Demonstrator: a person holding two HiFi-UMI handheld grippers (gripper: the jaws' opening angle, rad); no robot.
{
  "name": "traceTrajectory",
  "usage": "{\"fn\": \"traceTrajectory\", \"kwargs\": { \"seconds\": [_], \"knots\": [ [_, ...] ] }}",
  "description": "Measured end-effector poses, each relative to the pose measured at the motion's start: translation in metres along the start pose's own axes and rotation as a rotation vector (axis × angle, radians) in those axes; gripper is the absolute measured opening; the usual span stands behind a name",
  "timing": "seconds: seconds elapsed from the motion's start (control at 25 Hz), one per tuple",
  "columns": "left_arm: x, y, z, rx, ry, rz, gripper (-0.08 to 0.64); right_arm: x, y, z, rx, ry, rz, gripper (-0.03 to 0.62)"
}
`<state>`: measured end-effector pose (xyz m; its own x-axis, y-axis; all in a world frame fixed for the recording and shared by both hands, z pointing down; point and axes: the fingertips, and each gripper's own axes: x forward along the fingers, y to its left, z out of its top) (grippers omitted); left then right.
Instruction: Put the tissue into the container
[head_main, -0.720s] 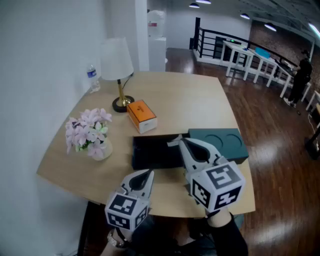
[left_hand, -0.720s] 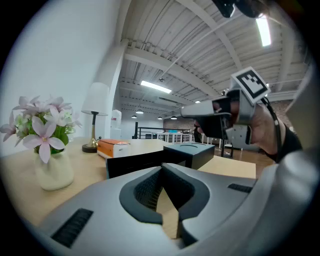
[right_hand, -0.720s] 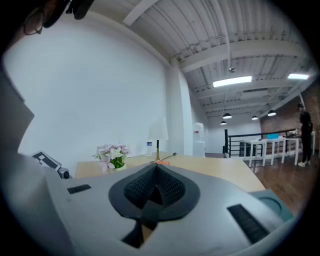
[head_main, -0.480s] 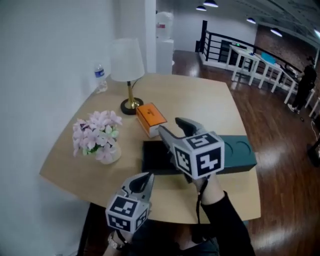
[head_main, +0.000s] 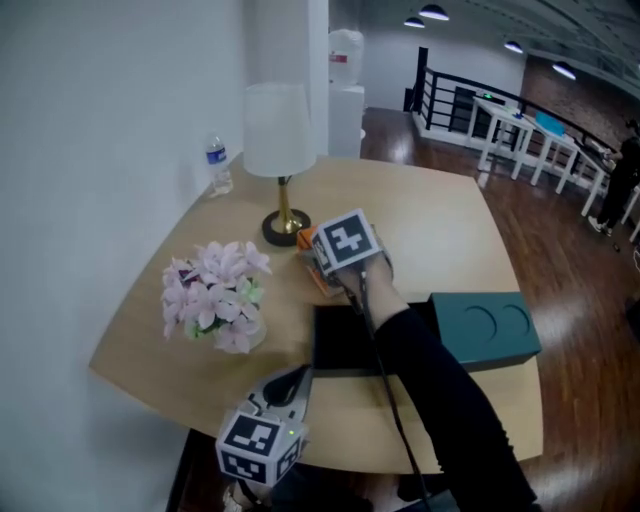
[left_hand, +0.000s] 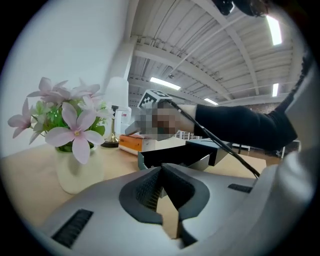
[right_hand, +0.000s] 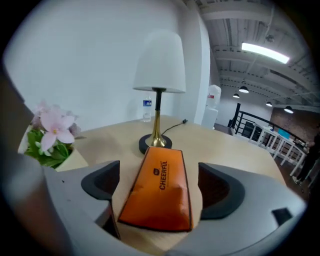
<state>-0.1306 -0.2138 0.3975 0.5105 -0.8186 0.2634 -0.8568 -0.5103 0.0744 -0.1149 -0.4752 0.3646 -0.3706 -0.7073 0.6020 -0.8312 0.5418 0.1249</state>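
An orange tissue pack (right_hand: 160, 190) lies flat on the wooden table, just in front of the lamp base. My right gripper (right_hand: 159, 186) straddles it with the jaws wide open, and a gap shows between the pack and each pad. In the head view the right gripper (head_main: 320, 262) and its marker cube hide most of the tissue pack (head_main: 304, 238). The dark open container (head_main: 340, 345) sits nearer me, under my right sleeve, and shows again as the container (left_hand: 172, 156) in the left gripper view. My left gripper (head_main: 296, 374) hovers at the table's near edge, shut and empty, its tips (left_hand: 161, 172) meeting.
A white-shaded lamp (head_main: 280, 140) stands just beyond the pack. A vase of pink flowers (head_main: 215, 295) sits to its left and a water bottle (head_main: 218, 165) by the wall. The teal lid (head_main: 485, 330) lies right of the container.
My right gripper has moved from beside the container, away from me and to the left, until it straddles the orange pack. The left gripper has stayed at the near edge.
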Motion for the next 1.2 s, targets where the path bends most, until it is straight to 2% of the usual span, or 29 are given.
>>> {"fn": "traceTrajectory", "kwargs": {
  "seconds": [0.16,0.36,0.6,0.76,0.96,1.2],
  "knots": [
    [-0.001,0.009,-0.001,-0.007,0.002,0.013,0.000,0.030,-0.009,-0.010,-0.012,0.040,-0.045,0.486],
    [0.001,0.015,-0.001,-0.007,0.005,0.017,0.000,0.038,-0.005,-0.028,0.114,0.034,0.046,0.485],
    [0.001,0.014,-0.004,-0.011,0.013,0.025,0.000,0.035,-0.004,-0.023,0.077,0.022,0.033,0.413],
    [-0.003,0.012,0.002,-0.005,0.008,0.032,0.000,0.018,-0.008,-0.011,0.051,-0.016,0.038,0.405],
    [-0.005,0.003,0.010,0.012,-0.002,0.026,0.000,-0.026,-0.006,0.013,-0.061,-0.081,0.091,0.402],
    [-0.004,-0.017,0.016,0.030,-0.008,-0.001,0.000,-0.090,0.005,0.004,-0.263,-0.097,0.254,0.400]
  ]
}}
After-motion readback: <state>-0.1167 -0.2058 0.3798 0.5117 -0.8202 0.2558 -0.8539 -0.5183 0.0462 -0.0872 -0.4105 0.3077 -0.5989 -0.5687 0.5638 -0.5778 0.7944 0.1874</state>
